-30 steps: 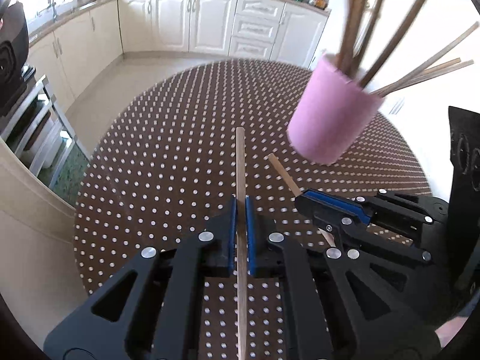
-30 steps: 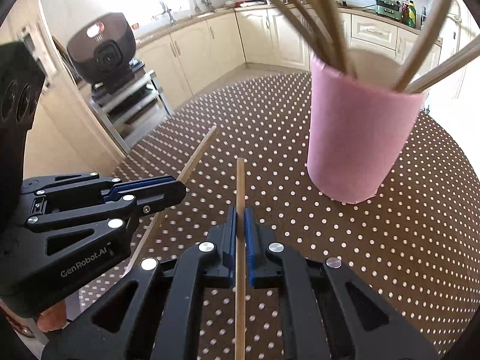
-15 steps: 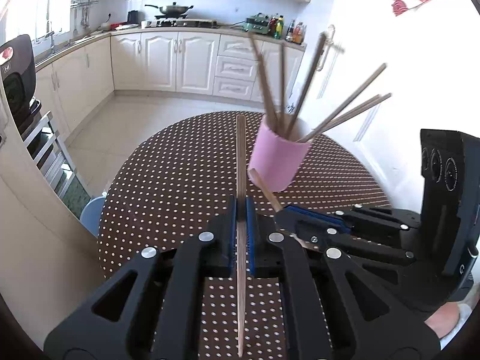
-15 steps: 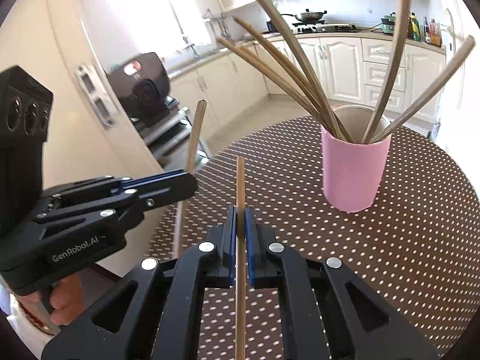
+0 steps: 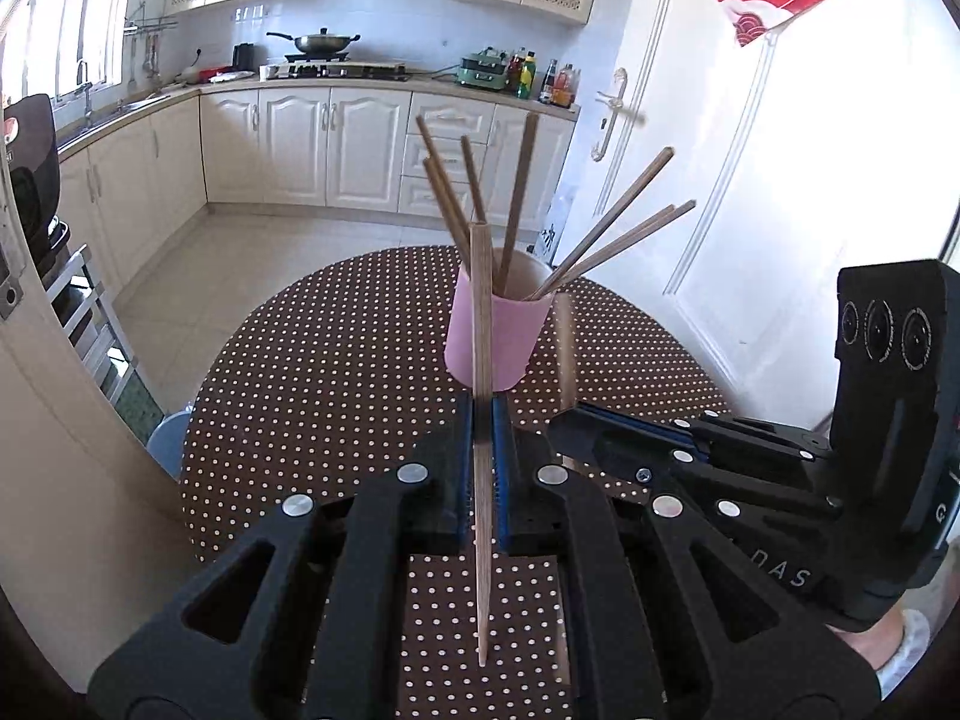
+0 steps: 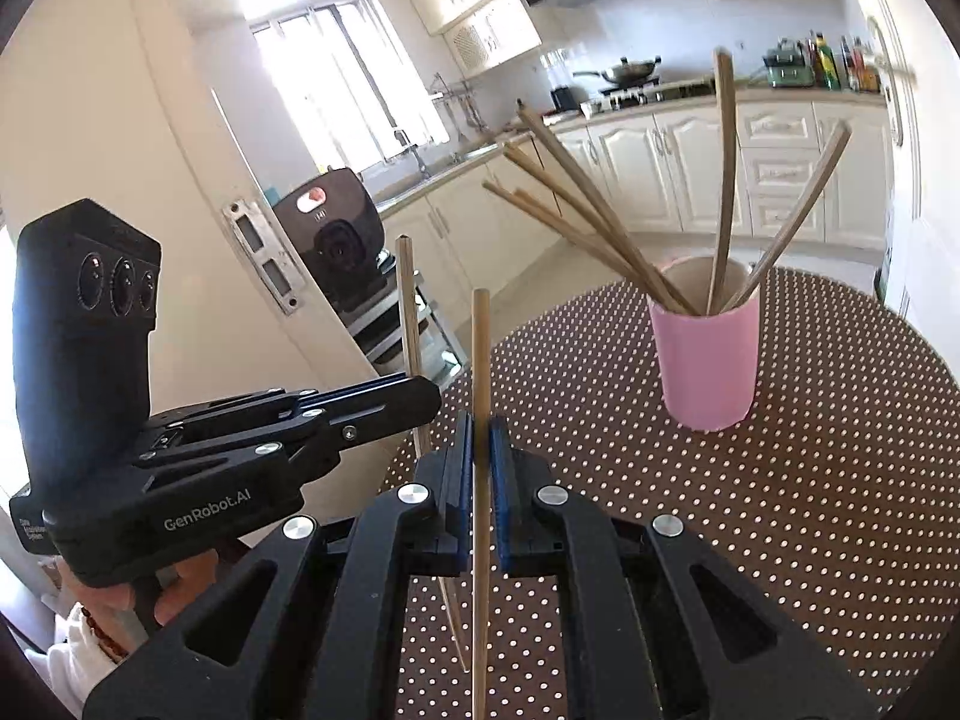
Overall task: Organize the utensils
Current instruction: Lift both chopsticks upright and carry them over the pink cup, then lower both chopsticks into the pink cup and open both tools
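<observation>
Above the dotted table [image 5: 336,372], both tongs clamped on chopsticks, left [image 5: 480,420] and right [image 6: 480,438], pink cup [image 5: 495,336] perhaps just beyond.

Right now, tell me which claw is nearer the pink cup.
Right, slightly. The pink cup stands ahead and to the right of the right claw; the left claw sits on that claw's far side, away from the cup.
</observation>
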Action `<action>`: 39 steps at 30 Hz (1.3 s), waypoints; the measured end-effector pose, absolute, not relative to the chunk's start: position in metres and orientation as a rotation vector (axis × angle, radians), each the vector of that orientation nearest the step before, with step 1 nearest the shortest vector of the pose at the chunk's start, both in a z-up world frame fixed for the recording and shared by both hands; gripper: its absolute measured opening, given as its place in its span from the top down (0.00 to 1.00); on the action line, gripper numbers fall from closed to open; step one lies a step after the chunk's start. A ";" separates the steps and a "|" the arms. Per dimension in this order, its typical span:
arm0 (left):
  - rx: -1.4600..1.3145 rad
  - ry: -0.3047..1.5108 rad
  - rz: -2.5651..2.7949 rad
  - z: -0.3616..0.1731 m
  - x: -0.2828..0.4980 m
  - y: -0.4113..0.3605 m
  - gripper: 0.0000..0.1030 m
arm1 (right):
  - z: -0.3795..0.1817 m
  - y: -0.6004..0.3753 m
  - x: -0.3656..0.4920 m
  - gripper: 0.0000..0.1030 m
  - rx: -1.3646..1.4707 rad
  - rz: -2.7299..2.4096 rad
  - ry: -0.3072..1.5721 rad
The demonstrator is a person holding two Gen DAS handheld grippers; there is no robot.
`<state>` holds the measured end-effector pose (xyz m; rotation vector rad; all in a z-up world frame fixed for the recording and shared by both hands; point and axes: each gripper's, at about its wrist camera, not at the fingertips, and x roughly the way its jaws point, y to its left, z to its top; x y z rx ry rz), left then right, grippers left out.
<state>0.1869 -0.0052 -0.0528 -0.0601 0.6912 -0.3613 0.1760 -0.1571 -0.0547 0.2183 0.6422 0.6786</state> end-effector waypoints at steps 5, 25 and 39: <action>-0.056 0.650 -0.372 -0.043 0.177 -0.008 0.94 | -0.045 -0.161 0.166 0.95 0.163 0.625 0.580; -0.051 0.347 -0.414 0.030 0.182 -0.041 0.94 | 0.016 -0.192 0.159 0.95 0.104 0.314 0.155; -0.062 0.202 -0.369 0.043 0.224 -0.054 0.94 | 0.014 -0.202 0.199 0.96 0.126 0.207 -0.012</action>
